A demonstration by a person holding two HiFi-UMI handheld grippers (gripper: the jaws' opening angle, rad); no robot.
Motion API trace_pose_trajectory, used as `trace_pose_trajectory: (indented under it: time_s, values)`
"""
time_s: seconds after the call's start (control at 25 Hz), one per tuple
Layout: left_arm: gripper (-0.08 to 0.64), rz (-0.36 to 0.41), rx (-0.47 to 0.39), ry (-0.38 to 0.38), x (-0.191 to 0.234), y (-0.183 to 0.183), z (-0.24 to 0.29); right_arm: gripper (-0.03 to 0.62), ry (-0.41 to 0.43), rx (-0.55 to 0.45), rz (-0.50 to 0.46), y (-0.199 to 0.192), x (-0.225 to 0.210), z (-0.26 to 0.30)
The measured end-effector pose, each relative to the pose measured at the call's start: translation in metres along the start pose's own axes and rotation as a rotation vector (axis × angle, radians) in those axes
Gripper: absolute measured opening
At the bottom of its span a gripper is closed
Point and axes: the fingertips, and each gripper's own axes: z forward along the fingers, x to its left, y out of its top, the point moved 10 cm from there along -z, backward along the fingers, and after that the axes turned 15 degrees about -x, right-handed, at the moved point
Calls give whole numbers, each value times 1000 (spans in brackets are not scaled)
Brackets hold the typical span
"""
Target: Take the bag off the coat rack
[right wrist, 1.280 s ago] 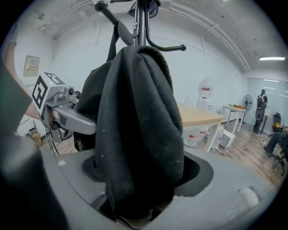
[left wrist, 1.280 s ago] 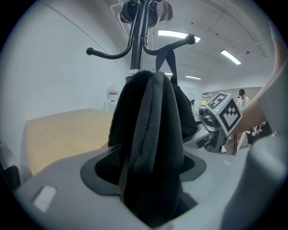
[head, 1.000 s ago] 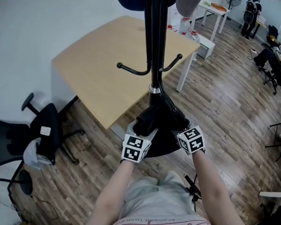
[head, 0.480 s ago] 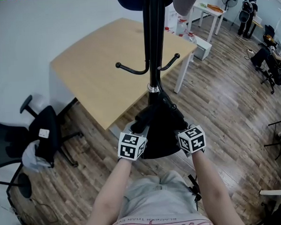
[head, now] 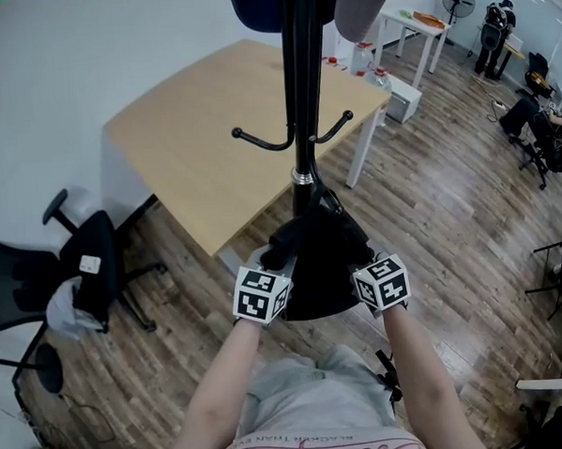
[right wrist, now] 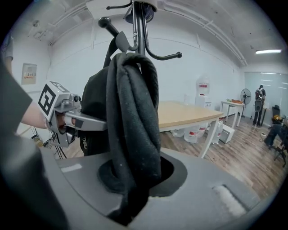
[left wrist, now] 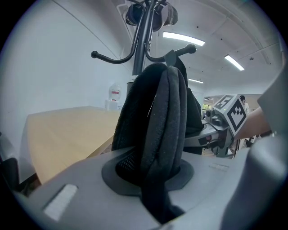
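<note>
One bag (head: pixel 312 247) merges into black base (head: pixel 309 307).

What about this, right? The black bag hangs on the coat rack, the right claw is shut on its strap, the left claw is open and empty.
No: the left claw is not open and empty. The left gripper view shows it shut on a strap too; both claws have just been closing. The bag hangs on the coat rack, right claw shut on its strap.
</note>
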Motion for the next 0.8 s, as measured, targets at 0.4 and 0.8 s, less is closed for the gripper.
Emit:
trace_pose_trajectory:
  time_s: [0.4, 0.8]
  values:
    - [87, -16, 17, 23, -24, 19, -17, 46, 21, 41, -34, 20, 8, -28]
    - [86, -3, 17, 37, -38, 36, -36, 44, 14, 47, -50, 36, 23, -46]
